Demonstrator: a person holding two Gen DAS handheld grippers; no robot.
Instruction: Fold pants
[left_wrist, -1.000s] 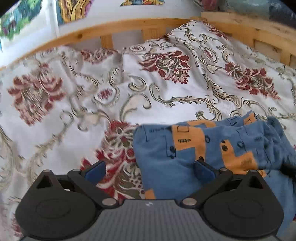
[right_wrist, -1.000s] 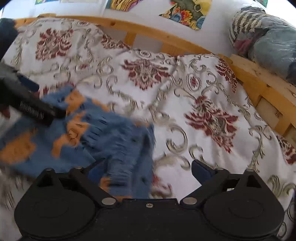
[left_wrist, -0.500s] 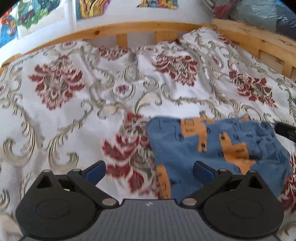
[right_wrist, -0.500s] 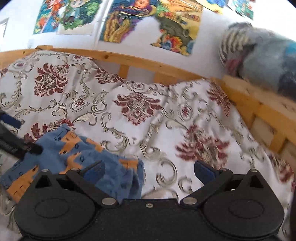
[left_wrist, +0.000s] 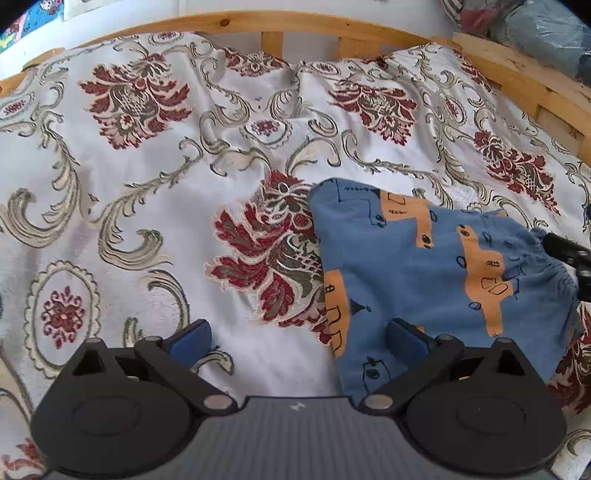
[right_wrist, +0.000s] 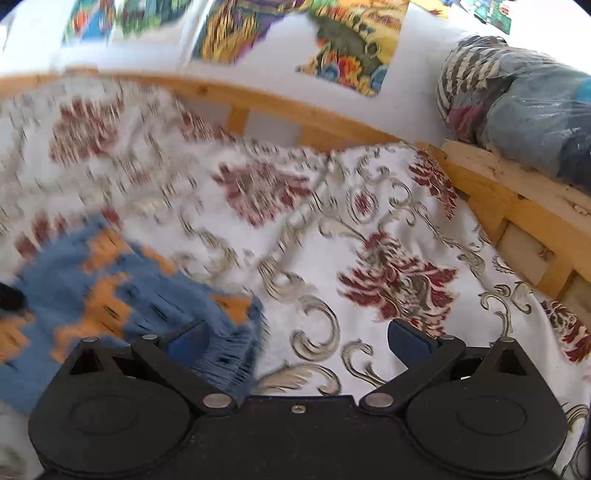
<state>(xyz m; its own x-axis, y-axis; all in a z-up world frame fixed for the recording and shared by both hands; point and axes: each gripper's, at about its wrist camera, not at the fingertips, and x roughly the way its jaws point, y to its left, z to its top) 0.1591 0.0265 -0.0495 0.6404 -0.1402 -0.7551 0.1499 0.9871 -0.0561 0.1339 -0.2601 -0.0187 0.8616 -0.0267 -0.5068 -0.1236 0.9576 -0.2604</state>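
Note:
Small blue pants (left_wrist: 424, 269) with orange patches lie folded into a compact bundle on the patterned bedspread (left_wrist: 147, 177). In the left wrist view they sit right of centre, and my left gripper (left_wrist: 297, 338) hangs open above their near left edge, nothing between its fingers. The other gripper's black tip shows at the pants' right side. In the right wrist view the pants (right_wrist: 122, 302) are blurred at the lower left, and my right gripper (right_wrist: 295, 338) is open and empty just right of their waistband end.
A wooden bed rail (left_wrist: 280, 26) runs along the back and right side (right_wrist: 517, 199). Bagged bundles of fabric (right_wrist: 524, 107) rest on the right rail. Colourful posters (right_wrist: 332, 40) hang on the white wall. Bedspread stretches out left of the pants.
Both grippers have pulled back and up from the pants, which now lie further away and folded flat. The right wrist view has swung and is blurred.

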